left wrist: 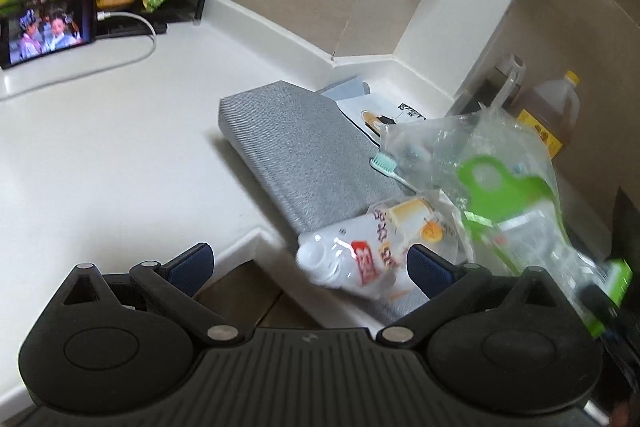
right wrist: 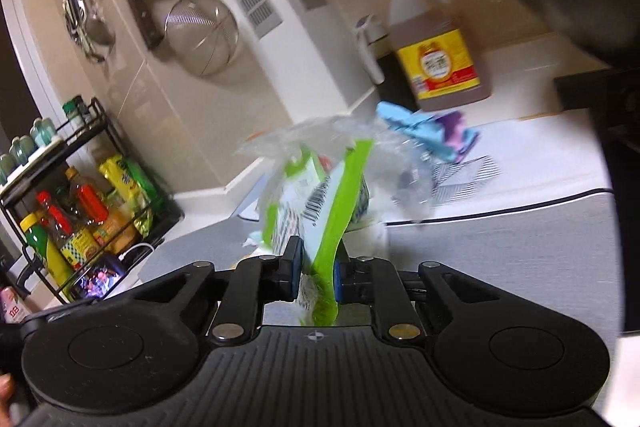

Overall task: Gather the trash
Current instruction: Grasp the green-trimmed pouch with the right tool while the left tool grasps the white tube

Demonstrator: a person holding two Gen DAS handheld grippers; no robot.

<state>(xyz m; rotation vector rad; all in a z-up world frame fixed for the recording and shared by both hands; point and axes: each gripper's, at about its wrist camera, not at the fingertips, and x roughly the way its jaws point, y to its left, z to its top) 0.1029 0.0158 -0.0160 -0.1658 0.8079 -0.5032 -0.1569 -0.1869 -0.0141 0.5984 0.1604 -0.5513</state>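
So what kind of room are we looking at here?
Most likely a home kitchen: a white countertop with a rack of sauce and seasoning bottles, a wire strainer hanging on the wall, and a large jug of cooking oil by the corner.

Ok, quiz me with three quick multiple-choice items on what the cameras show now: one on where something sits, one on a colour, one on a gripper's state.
1. Where does the toothbrush lie?
A. on the grey mat
B. in the condiment rack
C. beside the phone

2. What colour is the oil jug's cap?
A. red
B. yellow
C. blue

3. What is the right gripper doing?
A. standing open and empty
B. gripping the toothbrush
C. shut on the green-and-clear plastic package

Answers: 1 A, its head rests on the mat's edge; 2 B, the cap shows yellow; 3 C, both pads pinch the package.
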